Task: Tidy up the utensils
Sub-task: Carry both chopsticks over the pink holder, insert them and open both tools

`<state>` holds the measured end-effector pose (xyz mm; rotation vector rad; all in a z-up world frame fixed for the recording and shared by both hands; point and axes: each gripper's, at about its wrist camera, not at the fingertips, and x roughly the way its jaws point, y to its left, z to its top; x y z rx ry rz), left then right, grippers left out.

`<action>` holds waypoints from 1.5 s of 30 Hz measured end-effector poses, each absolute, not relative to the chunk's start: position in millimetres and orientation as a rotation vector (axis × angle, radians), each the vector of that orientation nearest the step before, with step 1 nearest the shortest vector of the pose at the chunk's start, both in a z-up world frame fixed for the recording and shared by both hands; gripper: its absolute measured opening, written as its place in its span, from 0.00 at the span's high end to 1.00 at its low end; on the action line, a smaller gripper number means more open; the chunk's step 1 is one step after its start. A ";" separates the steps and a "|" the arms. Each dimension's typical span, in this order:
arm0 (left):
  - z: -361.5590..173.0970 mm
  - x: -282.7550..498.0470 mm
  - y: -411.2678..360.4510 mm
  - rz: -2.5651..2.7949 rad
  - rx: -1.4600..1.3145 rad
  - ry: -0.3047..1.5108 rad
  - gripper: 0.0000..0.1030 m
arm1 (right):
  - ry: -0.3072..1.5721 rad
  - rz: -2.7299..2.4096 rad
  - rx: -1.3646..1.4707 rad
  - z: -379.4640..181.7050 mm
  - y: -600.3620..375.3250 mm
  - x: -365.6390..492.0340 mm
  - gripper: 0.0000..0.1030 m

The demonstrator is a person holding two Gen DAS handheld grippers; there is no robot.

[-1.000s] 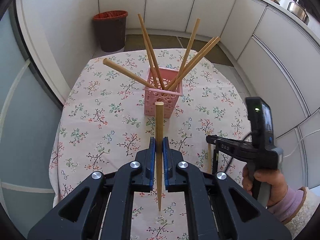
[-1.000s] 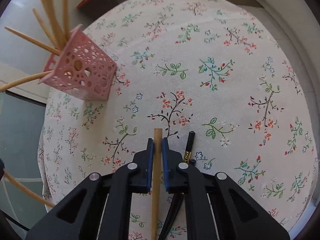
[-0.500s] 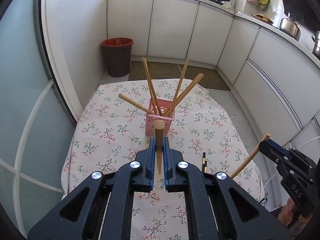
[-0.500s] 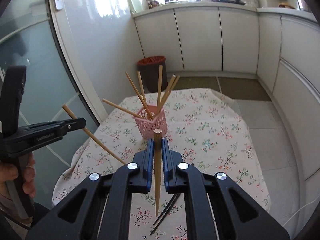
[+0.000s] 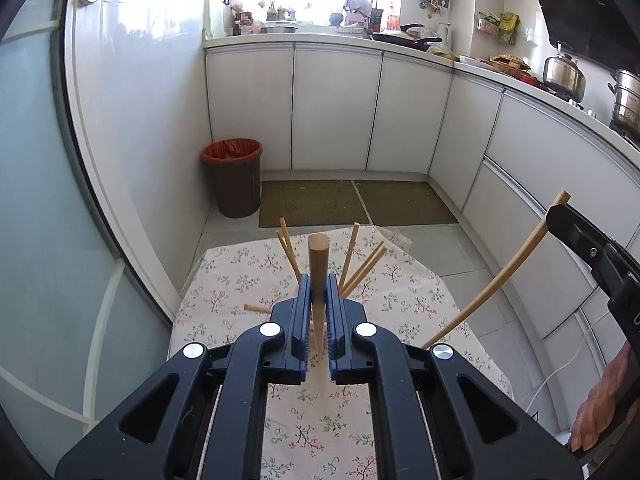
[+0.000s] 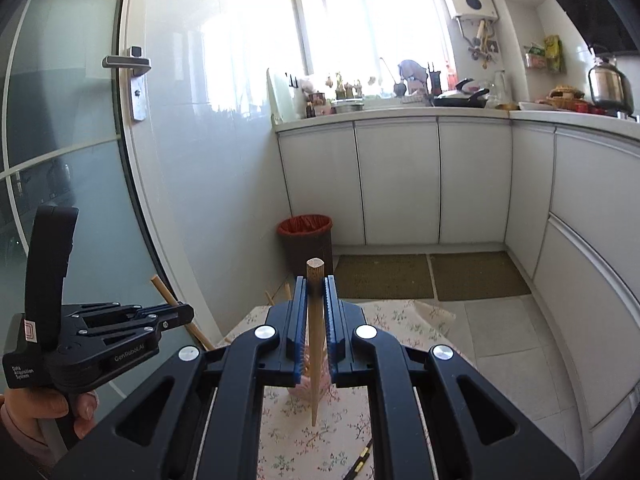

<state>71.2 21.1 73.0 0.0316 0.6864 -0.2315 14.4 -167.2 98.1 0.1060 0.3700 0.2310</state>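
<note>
Chopsticks: one (image 5: 318, 280) clamped in left tongs (image 5: 319, 312), another (image 6: 314, 320) in right tongs (image 6: 315, 320).

Saw a first wooden chopstick (image 5: 319, 280) pinched near-upright, blunt round end at 12 o'clock, tip at 6. Saw a second wooden chopstick (image 6: 315, 340) clamped the same way, square end up, point down. Found more pale sticks (image 5: 360, 268) fanned from a mostly hidden pink holder (image 6: 298, 386), splaying toward 9, 11 and 1 o'clock. Spotted a black chopstick (image 6: 362, 456) flat at the holder's 5 o'clock.
</note>
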 end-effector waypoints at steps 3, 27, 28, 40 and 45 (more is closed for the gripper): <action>76.8 88.0 19.6 -0.226 0.026 0.672 0.94 | 0.350 0.230 0.111 104.4 -162.0 25.8 0.92; 27.9 156.9 45.7 -0.212 -0.146 0.689 0.63 | 0.391 0.206 0.159 53.2 -144.9 103.7 0.92; 32.1 152.3 52.3 -0.207 -0.159 0.672 0.62 | 0.388 0.203 0.156 52.2 -142.8 106.2 0.92; 15.9 146.1 94.1 -0.162 -0.246 0.698 0.59 | 0.406 0.196 0.153 25.4 -122.6 133.5 0.92; 8.2 145.9 100.7 -0.155 -0.256 0.718 0.59 | 0.425 0.201 0.133 12.2 -111.3 146.6 0.90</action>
